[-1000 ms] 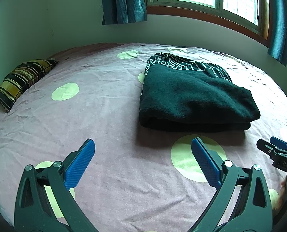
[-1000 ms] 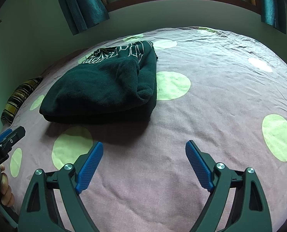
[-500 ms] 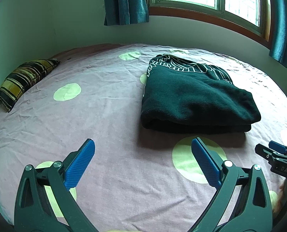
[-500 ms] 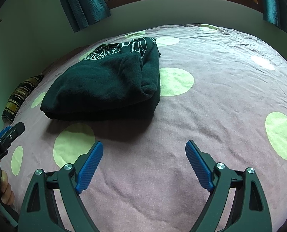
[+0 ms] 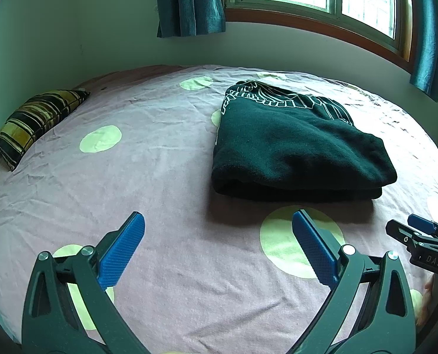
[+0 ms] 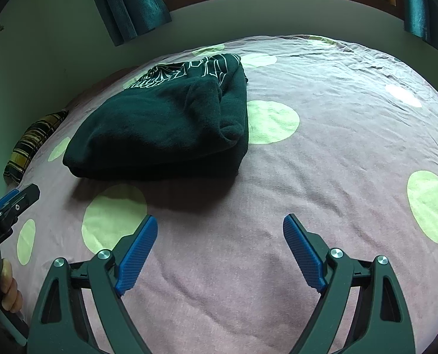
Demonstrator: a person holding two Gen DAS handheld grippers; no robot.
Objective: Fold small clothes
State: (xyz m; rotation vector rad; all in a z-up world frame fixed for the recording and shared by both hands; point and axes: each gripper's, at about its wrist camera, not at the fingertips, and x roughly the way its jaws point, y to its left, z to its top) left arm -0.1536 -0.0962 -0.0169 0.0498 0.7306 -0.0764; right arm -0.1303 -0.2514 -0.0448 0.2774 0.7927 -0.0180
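Dark green fleecy garment [image 5: 295, 150], thick folded slab on wrinkled dotted bedsheet [image 5: 160, 177]; both ribbed-blue-padded claws spread, empty.

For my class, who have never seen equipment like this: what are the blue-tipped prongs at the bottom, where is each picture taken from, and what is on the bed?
Each picture comes from a camera on a hand-held gripper, looking along its two fingers. The left gripper and right gripper are both open and hold nothing. A person's hand grips a handle. On the spotted bedsheet lies a folded dark green garment, with a striped pillow near the wall.
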